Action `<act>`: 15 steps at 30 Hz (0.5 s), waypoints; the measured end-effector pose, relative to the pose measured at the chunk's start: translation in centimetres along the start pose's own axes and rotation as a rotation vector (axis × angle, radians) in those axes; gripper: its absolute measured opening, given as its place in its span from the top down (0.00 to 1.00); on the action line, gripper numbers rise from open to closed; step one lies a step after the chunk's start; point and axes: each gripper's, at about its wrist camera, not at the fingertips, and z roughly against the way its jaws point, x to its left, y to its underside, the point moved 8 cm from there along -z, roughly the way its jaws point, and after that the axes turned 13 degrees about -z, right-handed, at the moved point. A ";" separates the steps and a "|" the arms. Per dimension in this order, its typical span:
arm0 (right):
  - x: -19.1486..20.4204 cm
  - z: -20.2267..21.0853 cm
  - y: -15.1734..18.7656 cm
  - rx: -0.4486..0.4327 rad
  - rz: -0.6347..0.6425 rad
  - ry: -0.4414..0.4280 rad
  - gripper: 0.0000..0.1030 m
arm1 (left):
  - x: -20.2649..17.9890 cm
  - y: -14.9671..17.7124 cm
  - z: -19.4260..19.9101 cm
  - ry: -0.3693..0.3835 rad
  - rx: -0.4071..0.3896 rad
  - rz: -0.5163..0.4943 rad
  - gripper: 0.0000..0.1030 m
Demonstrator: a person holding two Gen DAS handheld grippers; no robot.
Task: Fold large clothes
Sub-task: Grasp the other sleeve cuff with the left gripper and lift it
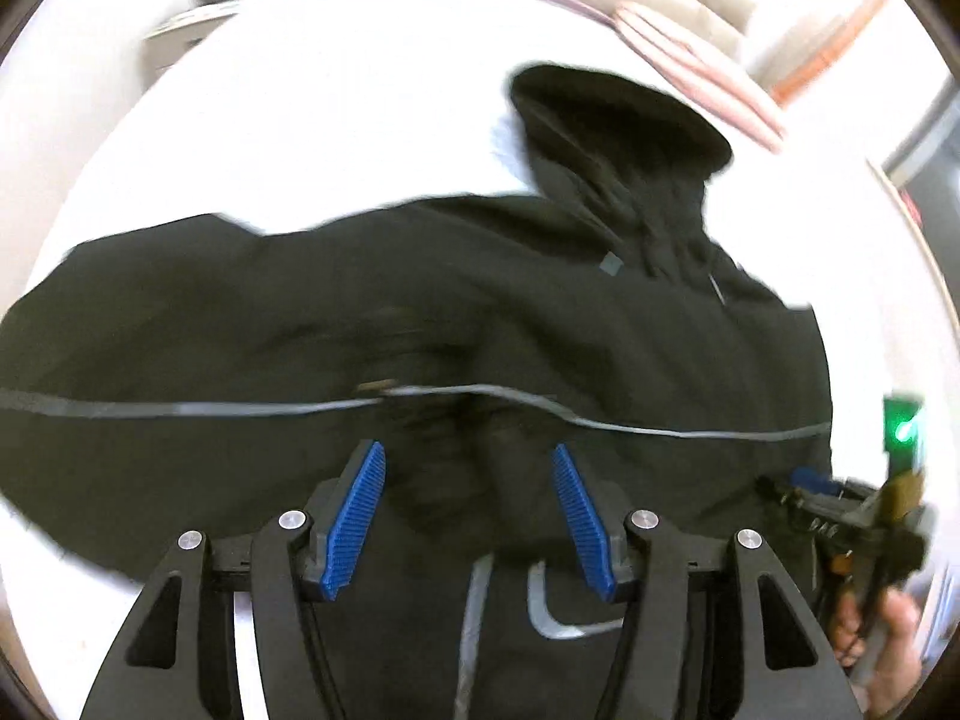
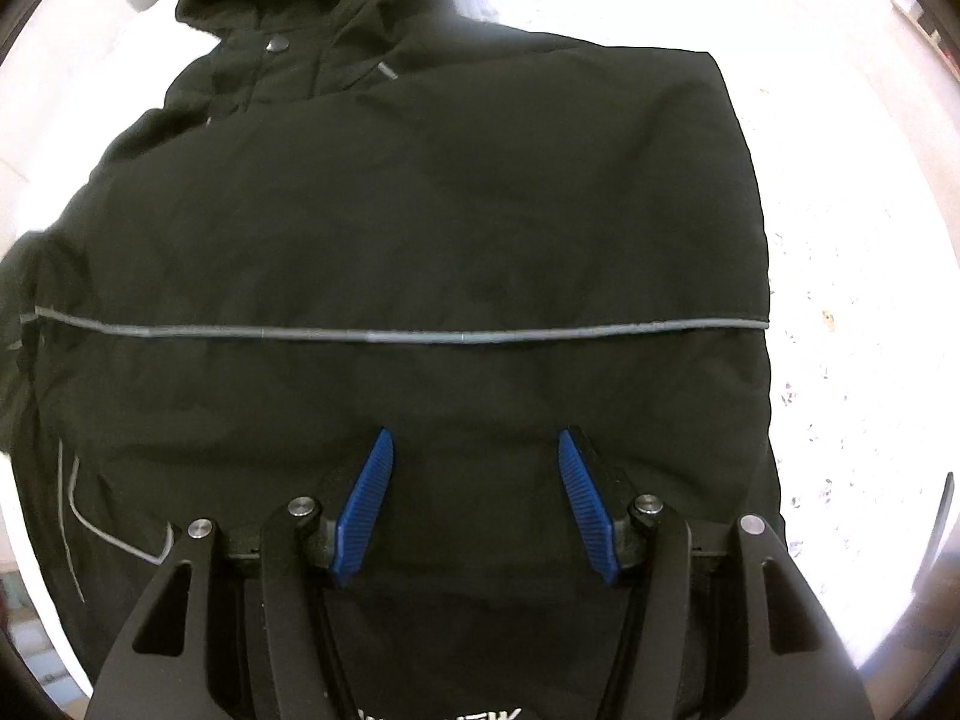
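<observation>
The black jacket (image 2: 420,210) lies spread flat on the white bed (image 1: 300,120), ready for folding. Both the left claw (image 1: 468,510) and the right claw (image 2: 474,498) hover above it, jaws apart, holding nothing.

Matt black cloth, ribbed blue pads

The jacket (image 2: 420,210) is matt black woven cloth with a grey, faintly shiny piping strip (image 2: 396,333) and a metal snap (image 2: 276,45). The right gripper (image 2: 474,498) has ribbed blue plastic pads (image 2: 366,510), matt black plastic arms and bright metal pins.
</observation>
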 end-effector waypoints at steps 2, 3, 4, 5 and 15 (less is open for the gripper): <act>0.4 -0.1 0.2 -0.015 0.013 0.015 0.41 | 3.4 0.8 1.9 -0.030 -0.018 0.089 0.41; 0.5 -0.1 0.2 -0.019 0.021 0.026 0.41 | 6.2 1.8 3.1 -0.070 -0.028 0.152 0.41; 0.7 -0.1 0.3 -0.020 0.024 0.033 0.40 | 8.2 2.4 3.8 -0.102 -0.034 0.195 0.41; 0.8 -0.1 0.2 -0.020 0.025 0.038 0.39 | 10.5 3.2 4.7 -0.135 -0.038 0.239 0.41; 1.3 -0.9 -0.6 -0.001 0.030 0.042 0.37 | 30.4 11.1 9.2 -0.287 -0.085 0.689 0.40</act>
